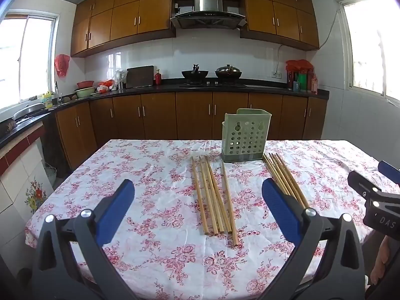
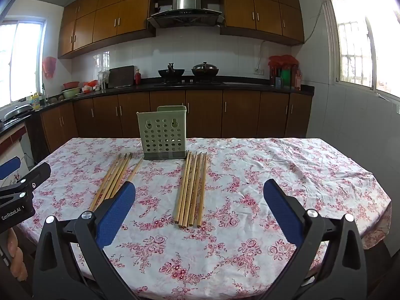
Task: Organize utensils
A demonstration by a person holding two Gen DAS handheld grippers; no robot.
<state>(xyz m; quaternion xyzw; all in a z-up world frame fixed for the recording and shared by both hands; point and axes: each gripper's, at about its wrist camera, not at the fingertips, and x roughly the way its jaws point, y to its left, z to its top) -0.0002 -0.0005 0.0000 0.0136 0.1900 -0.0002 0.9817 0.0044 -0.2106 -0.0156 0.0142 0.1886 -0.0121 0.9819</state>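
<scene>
blue-padded left gripper (image 1: 197, 205): jaws spread wide, holding nothing, tilted slightly down over the floral tablecloth (image 1: 150, 250)
right gripper (image 2: 198, 203): jaws wide apart, empty, same slight downward tilt
left chopsticks (image 1: 215, 195): loose wooden bundle, flat on the cloth
right chopsticks (image 2: 191, 190): second bundle, flat
green holder (image 2: 162, 135): upright, perforated, behind and between the bundles
</scene>
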